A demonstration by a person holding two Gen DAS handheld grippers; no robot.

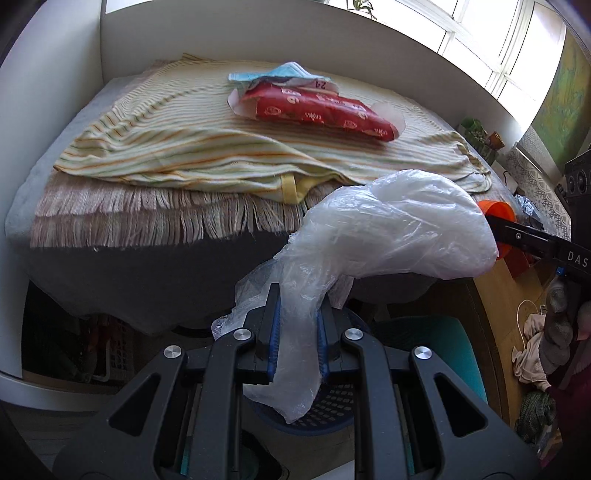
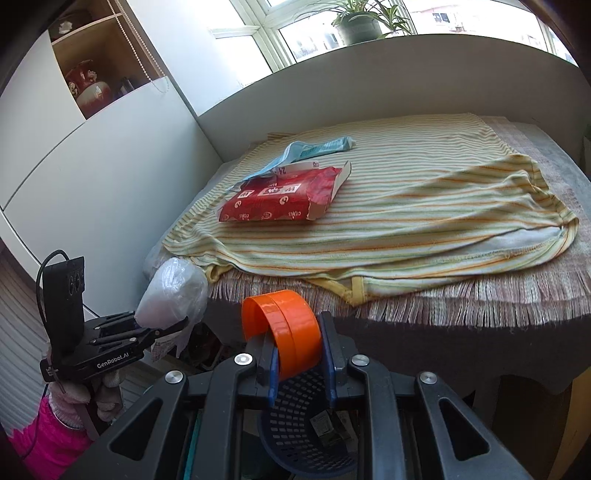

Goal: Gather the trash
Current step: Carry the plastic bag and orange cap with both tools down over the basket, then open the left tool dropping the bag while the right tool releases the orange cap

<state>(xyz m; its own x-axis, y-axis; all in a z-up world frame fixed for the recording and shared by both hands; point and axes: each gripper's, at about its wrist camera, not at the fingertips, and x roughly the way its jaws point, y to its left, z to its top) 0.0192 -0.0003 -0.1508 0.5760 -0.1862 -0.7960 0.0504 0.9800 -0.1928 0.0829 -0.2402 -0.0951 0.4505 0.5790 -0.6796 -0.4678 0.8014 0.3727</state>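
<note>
My left gripper [image 1: 297, 328] is shut on a crumpled clear plastic bag [image 1: 388, 236], held above a dark blue mesh basket [image 1: 325, 410]. It shows from the side in the right wrist view [image 2: 162, 325], with the bag [image 2: 173, 291]. My right gripper [image 2: 301, 354] is shut on an orange plastic cup [image 2: 291, 328] lying sideways over the basket [image 2: 306, 435]; the cup peeks out behind the bag [image 1: 496, 210]. A red torn carton [image 1: 321, 110] [image 2: 280, 201] and a blue face mask [image 1: 280, 72] [image 2: 314, 149] lie on the striped cloth [image 1: 166, 140] [image 2: 424, 206] on the bed.
A fringed blanket [image 1: 147, 218] covers the grey mattress edge. White walls enclose the bed at left and back [image 2: 92, 155]. Potted plant [image 2: 362, 22] on the windowsill. A wooden table with clutter [image 1: 517, 317] stands at right.
</note>
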